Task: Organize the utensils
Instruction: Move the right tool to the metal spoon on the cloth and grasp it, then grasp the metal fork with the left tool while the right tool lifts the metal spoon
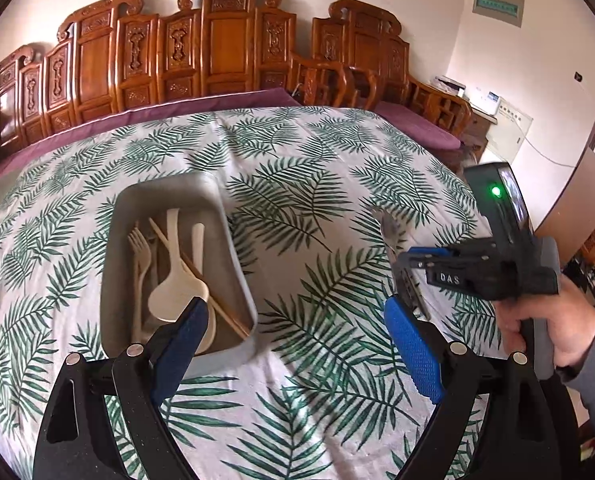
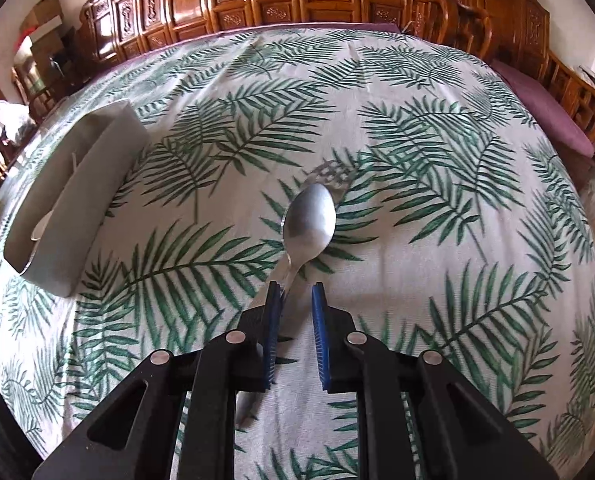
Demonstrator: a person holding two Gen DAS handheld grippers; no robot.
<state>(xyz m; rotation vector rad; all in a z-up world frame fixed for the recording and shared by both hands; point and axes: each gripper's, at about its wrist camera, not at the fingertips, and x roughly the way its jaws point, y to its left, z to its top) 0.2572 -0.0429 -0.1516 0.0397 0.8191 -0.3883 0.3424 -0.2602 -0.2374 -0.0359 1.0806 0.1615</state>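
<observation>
My right hand-held gripper (image 2: 296, 292) grips a metal spoon (image 2: 308, 224) by its handle, right of the grey tray (image 1: 233, 248). My left hand-held gripper (image 1: 297, 332) hangs wide open, empty, just beside that tray.

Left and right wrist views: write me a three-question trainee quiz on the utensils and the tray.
1. True or false: the fingers of the left gripper stand wide apart and hold nothing.
2. What lies in the grey tray?
A. cream utensils
B. metal knives
C. nothing at all
3. Fill in: in the right wrist view, the bowl of the metal spoon partly covers a metal ____ on the tablecloth.

Key: 1 true; 2 A; 3 fork.
</observation>
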